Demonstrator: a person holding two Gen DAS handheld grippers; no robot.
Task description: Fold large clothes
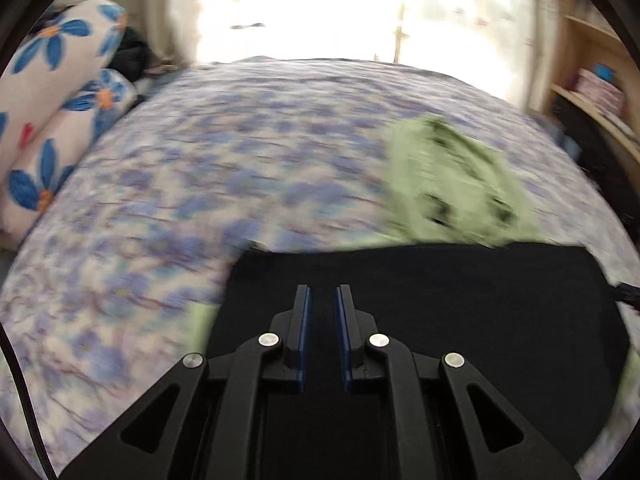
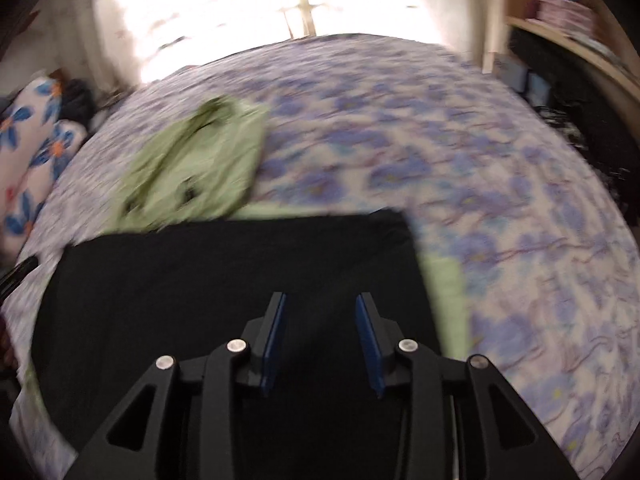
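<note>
A big bed [image 1: 248,168] is seen in both views, covered with a sheet of purple and blue flowers. Both pictures are blurred.

A black cloth [image 1: 460,292] is laid flat on the near part of the bed, folded into a neat shape with straight edges. In the right wrist view the same black cloth [image 2: 224,264] fills the lower middle. A strip of light green cloth [image 2: 448,296] is seen sticking out from under its right edge, and a bit of green is also seen by its left edge in the left wrist view.

A crumpled green garment [image 1: 448,176] is lying on the bed just past the far edge of the black cloth. In the right wrist view this green garment [image 2: 196,164] is seen to the upper left, touching or almost touching the black cloth's far edge.

The left gripper [image 1: 323,292] is held over the black cloth. Its jaws are set narrow, with only a thin gap, and nothing is seen between them.

The right gripper [image 2: 320,300] is also held over the black cloth. Its jaws are parted wider, and nothing is held between them.

2 flowered pillows [image 1: 52,92] are stacked at the left side of the bed. Wooden shelves [image 2: 568,36] are seen at the right, and a bright window [image 1: 320,8] is seen behind the bed.
</note>
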